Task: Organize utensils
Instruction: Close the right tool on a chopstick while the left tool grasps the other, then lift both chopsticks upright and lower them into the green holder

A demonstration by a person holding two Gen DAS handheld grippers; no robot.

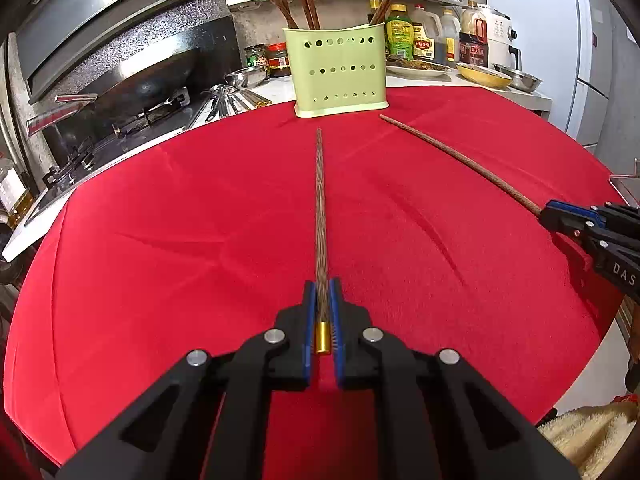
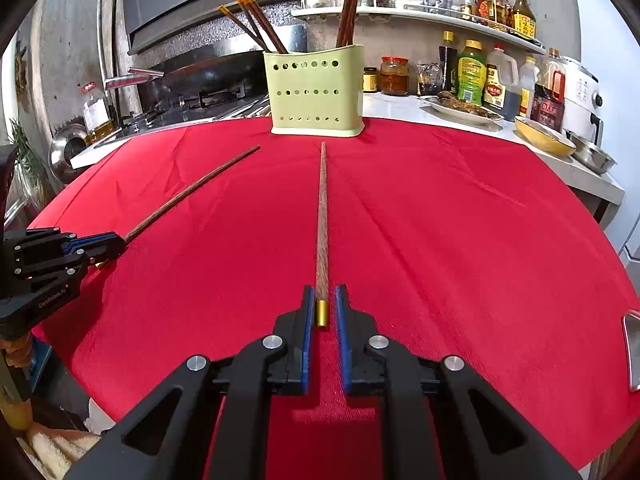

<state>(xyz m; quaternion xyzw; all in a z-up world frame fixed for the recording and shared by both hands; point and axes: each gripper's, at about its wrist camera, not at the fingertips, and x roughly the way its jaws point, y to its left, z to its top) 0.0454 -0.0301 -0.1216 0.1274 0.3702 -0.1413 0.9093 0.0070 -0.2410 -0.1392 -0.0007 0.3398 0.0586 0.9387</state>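
Two brown wooden chopsticks with gold caps lie on a red cloth (image 1: 160,220), tips toward a pale green perforated holder (image 1: 340,72) at the far edge. That holder has several chopsticks standing in it. My left gripper (image 1: 322,284) is shut on the capped end of one chopstick (image 1: 320,208). In the right wrist view my right gripper (image 2: 323,288) is shut on the capped end of the other chopstick (image 2: 322,216), with the green holder (image 2: 316,92) straight ahead. Each gripper shows in the other's view: the right gripper (image 1: 546,212) on its chopstick (image 1: 460,156), the left gripper (image 2: 118,242) on its own (image 2: 192,188).
A stove with a dark wok (image 1: 152,76) stands at the left beyond the cloth. Metal utensils (image 1: 228,100) lie on the counter beside it. Sauce bottles (image 2: 472,72), a plate of food (image 2: 464,110), a yellow bowl (image 2: 544,136) and a steel bowl (image 2: 592,156) line the counter at the right.
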